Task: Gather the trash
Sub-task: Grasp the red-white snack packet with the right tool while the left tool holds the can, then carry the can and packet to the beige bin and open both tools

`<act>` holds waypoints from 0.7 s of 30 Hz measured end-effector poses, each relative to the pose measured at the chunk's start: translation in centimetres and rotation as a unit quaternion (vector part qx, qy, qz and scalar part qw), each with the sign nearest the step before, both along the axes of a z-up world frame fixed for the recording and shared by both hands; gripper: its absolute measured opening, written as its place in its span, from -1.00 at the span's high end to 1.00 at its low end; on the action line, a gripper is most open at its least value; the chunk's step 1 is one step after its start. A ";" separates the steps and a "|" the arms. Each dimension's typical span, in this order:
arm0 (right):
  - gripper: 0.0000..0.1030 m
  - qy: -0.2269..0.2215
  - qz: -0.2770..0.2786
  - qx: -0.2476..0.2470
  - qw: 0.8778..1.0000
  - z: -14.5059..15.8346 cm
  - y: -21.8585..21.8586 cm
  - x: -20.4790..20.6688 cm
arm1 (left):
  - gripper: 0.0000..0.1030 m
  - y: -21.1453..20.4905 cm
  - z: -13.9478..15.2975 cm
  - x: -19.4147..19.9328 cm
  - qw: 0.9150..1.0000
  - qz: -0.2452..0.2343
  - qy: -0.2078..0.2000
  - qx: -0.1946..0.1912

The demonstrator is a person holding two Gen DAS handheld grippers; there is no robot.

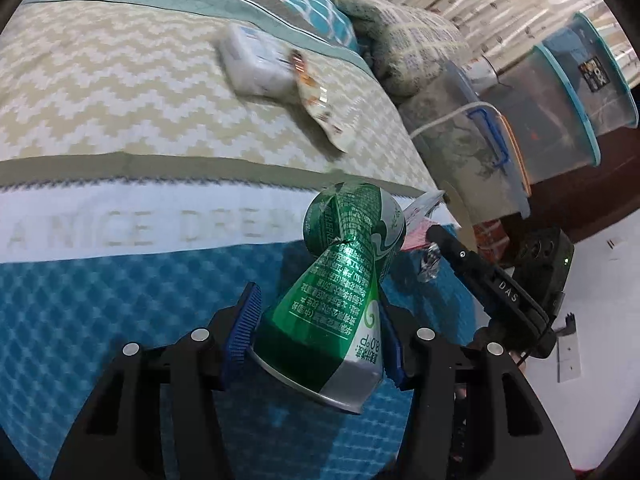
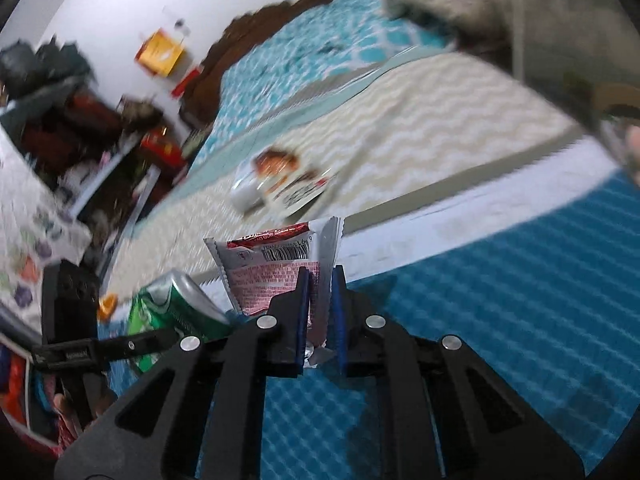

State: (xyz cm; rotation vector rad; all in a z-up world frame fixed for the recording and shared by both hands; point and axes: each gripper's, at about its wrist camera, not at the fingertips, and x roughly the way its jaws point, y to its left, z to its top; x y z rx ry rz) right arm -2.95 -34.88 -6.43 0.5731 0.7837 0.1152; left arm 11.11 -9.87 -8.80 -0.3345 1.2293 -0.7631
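Open bedspread [image 1: 100,92] ahead (bins [image 1: 560,112] rightward)

My left claw [image 1: 316,336] is a black plastic frame with ribbed blue pads [image 1: 244,324] and round silver screws [image 1: 200,335] behind them. My right claw [image 2: 320,312] matches: black arms, blue pads, silver screws.

We are in a home bedroom. We note a bed [image 1: 120,128] under a teal and cream patterned cover printed "A NICE DREAM", a pillow [image 1: 400,36] at its far end and a dark carved headboard [image 2: 256,36]. Lidded plastic storage boxes [image 1: 560,120] stand alongside; cluttered shelves [image 2: 80,132] line a white wall.
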 end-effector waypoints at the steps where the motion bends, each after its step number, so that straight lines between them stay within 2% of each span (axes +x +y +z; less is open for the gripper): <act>1: 0.73 -0.004 -0.013 0.002 1.000 0.1 -0.9 -0.5 | 0.00 -0.7 0.0 -0.1 1.000 -0.007 0.002 -0.002; 4: 0.73 -0.015 -0.055 0.011 0.998 0.4 -4.1 -2.0 | 0.00 -4.2 0.6 -0.6 0.999 -0.036 -0.001 -0.004; 7: 0.73 -0.018 -0.086 0.020 0.996 0.2 -6.8 -3.3 | 0.00 -8.5 1.4 -1.2 0.997 -0.067 -0.023 0.007; 12: 0.73 -0.033 -0.155 0.023 0.987 0.4 -12.4 -6.2 | 0.00 -17.0 2.6 -1.0 0.991 -0.126 -0.045 0.029; 16: 0.73 -0.049 -0.230 0.017 0.972 1.1 -18.6 -9.2 | 0.00 -24.8 4.1 -0.9 0.982 -0.176 -0.063 0.027; 21: 0.73 -0.062 -0.295 0.021 0.953 1.3 -24.7 -11.9 | 0.00 -34.1 5.6 -0.5 0.972 -0.219 -0.079 0.015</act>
